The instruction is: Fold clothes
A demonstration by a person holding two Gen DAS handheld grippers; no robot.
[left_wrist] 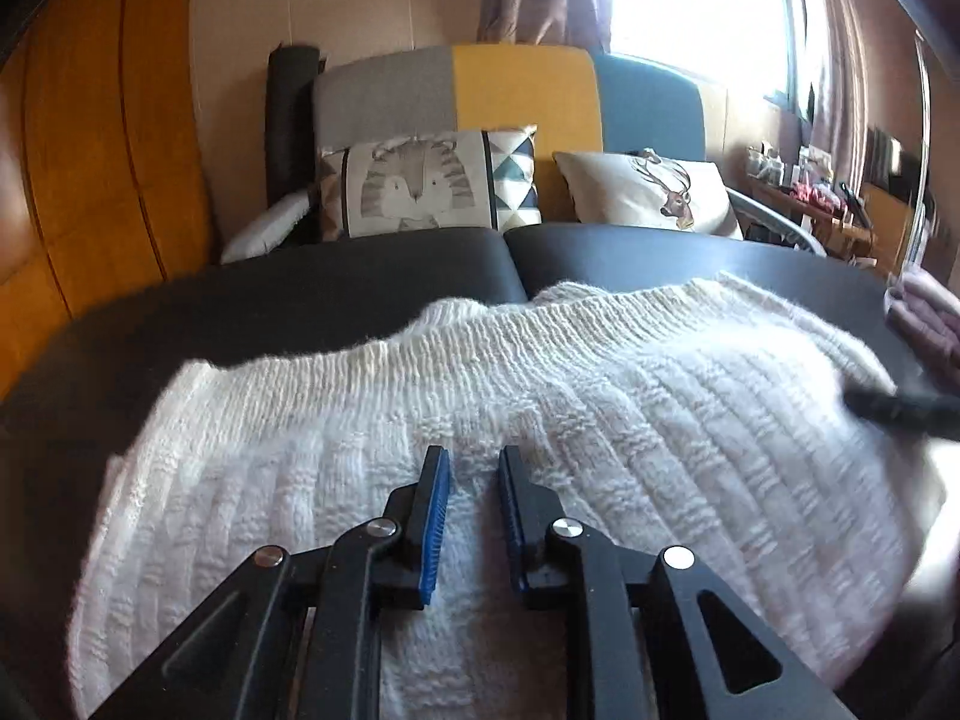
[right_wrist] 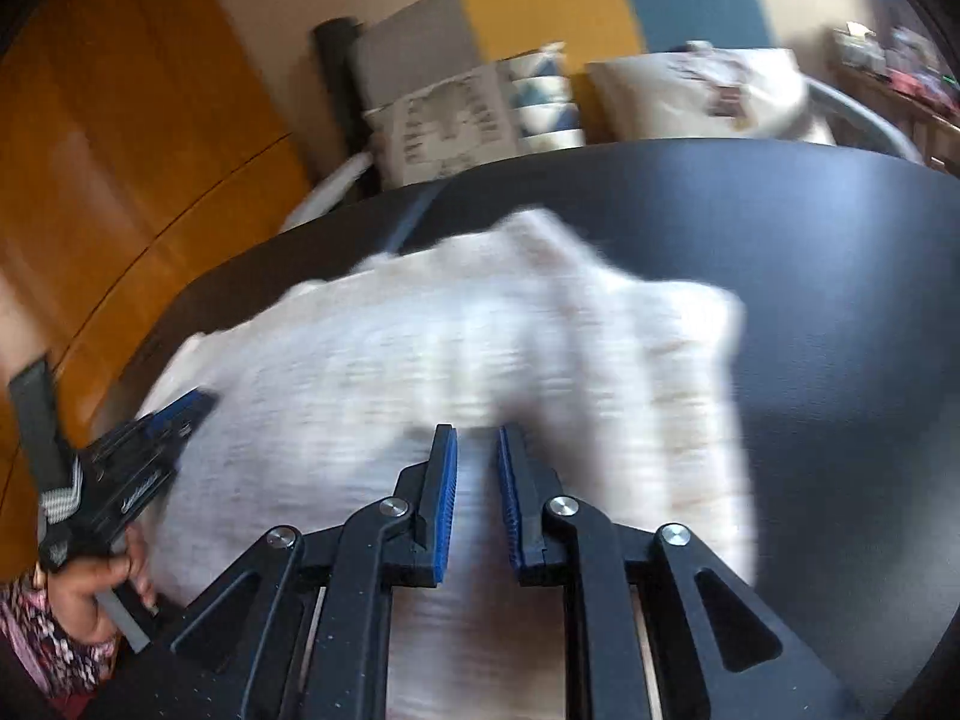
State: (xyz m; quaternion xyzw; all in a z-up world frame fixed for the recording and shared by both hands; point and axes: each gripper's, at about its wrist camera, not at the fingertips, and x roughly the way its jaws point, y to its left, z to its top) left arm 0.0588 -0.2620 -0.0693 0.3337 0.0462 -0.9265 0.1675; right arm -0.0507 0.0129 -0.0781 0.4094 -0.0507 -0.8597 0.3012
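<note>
Left gripper (left_wrist: pixel 474 462): we're seeing jaws slightly apart, gripping nothing, hovering over the white sweater (left_wrist: pixel 540 420) lying on the black table (left_wrist: pixel 300 294). Right gripper (right_wrist: pixel 477 441): we're seeing a narrow gap, nothing pinched, above the sweater; view blurred.

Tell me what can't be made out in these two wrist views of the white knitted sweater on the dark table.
- White knitted sweater: its near end runs under the left gripper and off the bottom edge in the left wrist view.
- Same sweater in the right wrist view: motion blur wipes out the knit pattern and folds.
- Small items on the wooden side table: too small and backlit by the window.
- Right gripper: blur hides whether it pinches any fabric.
</note>
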